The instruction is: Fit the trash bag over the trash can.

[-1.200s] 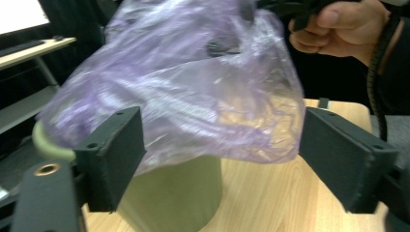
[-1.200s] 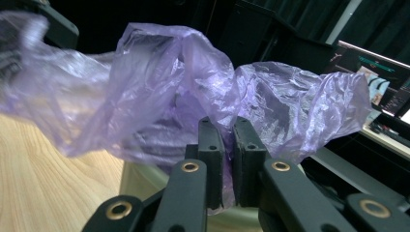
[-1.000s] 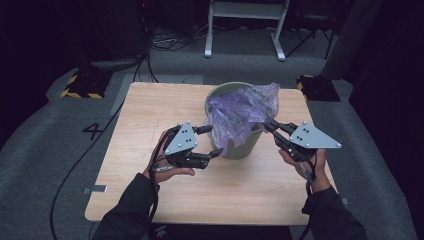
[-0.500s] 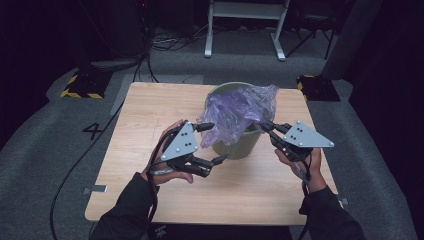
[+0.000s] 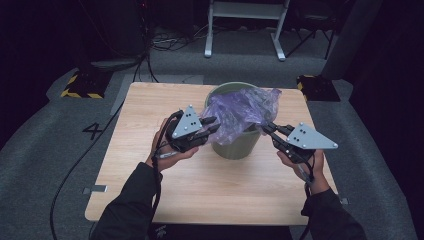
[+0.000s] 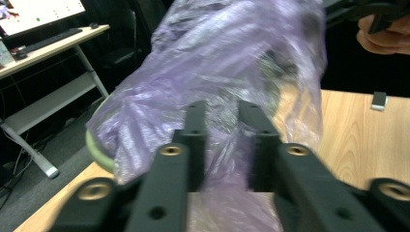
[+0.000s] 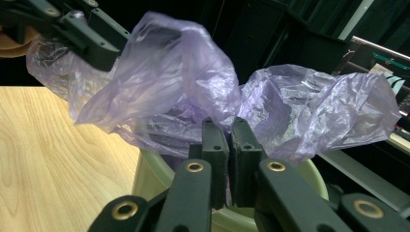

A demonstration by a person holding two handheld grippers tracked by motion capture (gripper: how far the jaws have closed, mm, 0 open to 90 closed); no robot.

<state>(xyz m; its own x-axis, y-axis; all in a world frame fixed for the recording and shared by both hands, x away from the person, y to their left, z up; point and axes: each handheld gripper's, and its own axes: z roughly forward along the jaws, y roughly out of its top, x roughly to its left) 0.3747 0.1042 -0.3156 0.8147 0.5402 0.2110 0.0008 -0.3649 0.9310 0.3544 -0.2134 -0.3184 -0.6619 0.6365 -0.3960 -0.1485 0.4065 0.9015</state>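
Nearest the camera in the high view, the person's two forearms are reaching in from the bottom edge over the wooden surface (image 5: 165, 195). The left hand-held gripper (image 5: 209, 126) is pointing toward the bucket's left side; its jaws have just been closing, and in the left gripper view they are standing a little apart with purple film bunched between them, though whether the pads are pressing on it cannot be told. The right hand-held gripper (image 5: 264, 128) is pointing at the bucket's right rim, its jaws closed tight and pinching the edge of the purple plastic bag (image 5: 240, 112). The bag is lying crumpled across the mouth of the green bucket (image 5: 235, 147), its long axis running left to right from one gripper toward the other, with loose folds puffing upward. The bucket is standing upright on the far middle of the surface. Beyond it, a white metal frame (image 5: 245, 20) is standing on the grey floor.
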